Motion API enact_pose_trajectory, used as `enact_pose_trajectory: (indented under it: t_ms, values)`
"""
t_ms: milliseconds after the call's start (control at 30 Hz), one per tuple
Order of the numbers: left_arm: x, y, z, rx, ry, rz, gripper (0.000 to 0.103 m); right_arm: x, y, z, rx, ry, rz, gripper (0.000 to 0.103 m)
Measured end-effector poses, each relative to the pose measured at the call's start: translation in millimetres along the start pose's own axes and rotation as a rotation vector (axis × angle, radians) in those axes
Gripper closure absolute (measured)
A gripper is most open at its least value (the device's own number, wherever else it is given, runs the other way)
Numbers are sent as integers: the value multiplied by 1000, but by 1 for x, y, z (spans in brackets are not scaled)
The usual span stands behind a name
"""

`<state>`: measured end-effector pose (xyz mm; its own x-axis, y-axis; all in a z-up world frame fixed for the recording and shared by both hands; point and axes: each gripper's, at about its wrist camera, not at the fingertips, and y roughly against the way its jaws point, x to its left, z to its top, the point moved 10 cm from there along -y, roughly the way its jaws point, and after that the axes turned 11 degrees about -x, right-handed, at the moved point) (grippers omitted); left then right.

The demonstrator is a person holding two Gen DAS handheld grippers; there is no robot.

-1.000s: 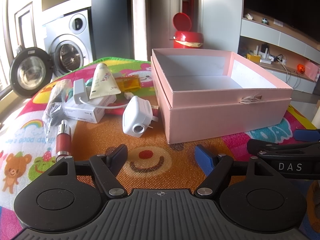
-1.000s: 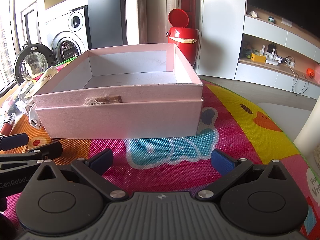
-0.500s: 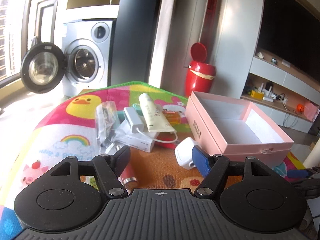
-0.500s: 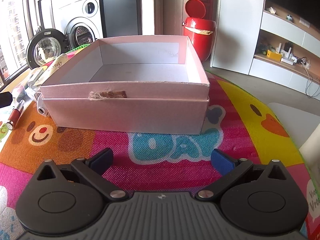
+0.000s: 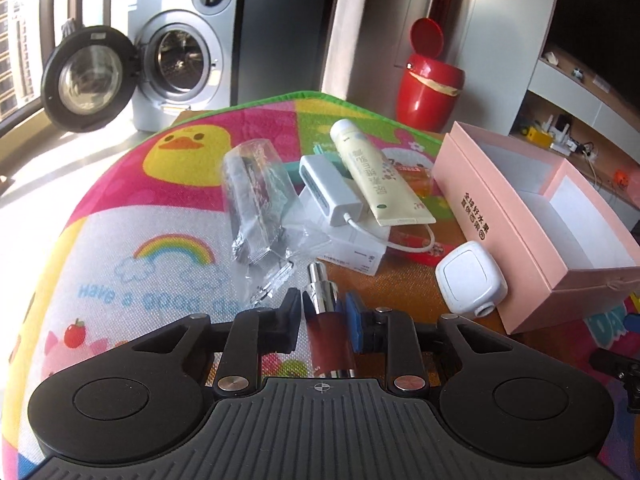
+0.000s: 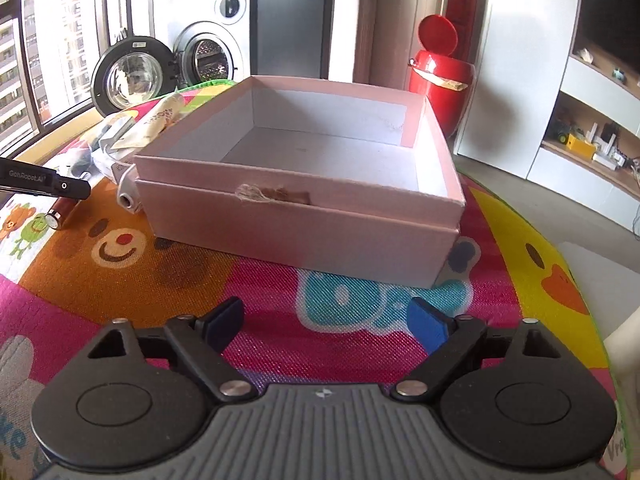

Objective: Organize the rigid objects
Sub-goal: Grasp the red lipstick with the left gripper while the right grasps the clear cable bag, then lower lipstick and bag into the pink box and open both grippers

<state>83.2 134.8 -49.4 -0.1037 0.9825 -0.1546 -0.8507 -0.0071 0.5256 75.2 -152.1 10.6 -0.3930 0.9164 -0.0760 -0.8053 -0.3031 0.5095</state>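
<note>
My left gripper (image 5: 323,312) is shut on a dark red lipstick tube (image 5: 328,328) with a silver end, lying on the play mat. The same tube (image 6: 60,212) shows at the far left of the right wrist view, under the left gripper's finger (image 6: 44,184). An empty pink box (image 5: 532,216) stands to the right; it fills the middle of the right wrist view (image 6: 304,208). My right gripper (image 6: 324,324) is open and empty over the mat in front of the box.
Beyond the tube lie a clear plastic packet (image 5: 256,200), a white adapter with cable (image 5: 328,188), a cream tube (image 5: 372,176) and a white plug (image 5: 470,276) beside the box. A red bin (image 5: 428,84) and a washing machine (image 5: 176,60) stand behind the mat.
My left gripper swung left from the box to the lipstick tube and closed its fingers on it. My right gripper drew back a little and stayed open.
</note>
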Motion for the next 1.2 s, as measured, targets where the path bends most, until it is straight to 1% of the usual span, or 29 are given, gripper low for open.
enact_pose_trajectory:
  t_ms: [67, 133, 233, 267, 333, 400, 467, 533, 633, 667, 733, 800, 833, 900, 933, 1000, 1067, 1133, 1200]
  values:
    - [1, 15, -8, -15, 12, -36, 79, 22, 11, 31, -105, 38, 49, 20]
    - [6, 32, -15, -36, -3, -37, 79, 46, 15, 62, -163, 61, 120, 20]
    - [19, 58, -23, -69, -29, -12, 79, 88, 3, 100, -179, 90, 221, 23]
    - [23, 64, -25, -76, -28, -9, 79, 104, -4, 110, -174, 96, 256, 26]
    - [30, 75, -28, -82, -7, -17, 79, 133, -22, 125, -148, 111, 314, 34]
    - [35, 80, -30, -84, 16, -35, 79, 169, -50, 136, -90, 118, 372, 47]
    - [38, 84, -33, -89, 34, -59, 79, 199, -76, 142, -40, 108, 404, 52]
    - [40, 86, -35, -91, 49, -83, 79, 225, -102, 145, -7, 118, 402, 54]
    - [41, 91, -38, -90, 67, -122, 79, 245, -137, 141, 44, 145, 357, 54]
    - [41, 92, -38, -91, 71, -131, 79, 250, -145, 139, 63, 156, 351, 54]
    - [42, 94, -40, -92, 85, -146, 79, 260, -162, 124, 134, 187, 346, 54]
    - [44, 94, -41, -90, 99, -156, 79, 267, -167, 115, 172, 205, 365, 56]
    - [45, 94, -42, -90, 106, -159, 79, 268, -167, 112, 192, 204, 367, 58]
    - [46, 95, -43, -92, 111, -165, 79, 267, -158, 110, 207, 184, 401, 80]
    - [46, 96, -43, -93, 111, -168, 79, 265, -149, 110, 216, 170, 420, 84]
    - [43, 99, -45, -91, 105, -182, 79, 258, -123, 112, 206, 154, 458, 84]
    - [36, 100, -46, -82, 91, -207, 79, 251, -90, 115, 171, 155, 501, 84]
    - [24, 103, -50, -66, 67, -243, 79, 235, -53, 117, 131, 148, 531, 84]
    - [8, 107, -54, -53, 35, -284, 79, 213, -17, 119, 79, 138, 541, 84]
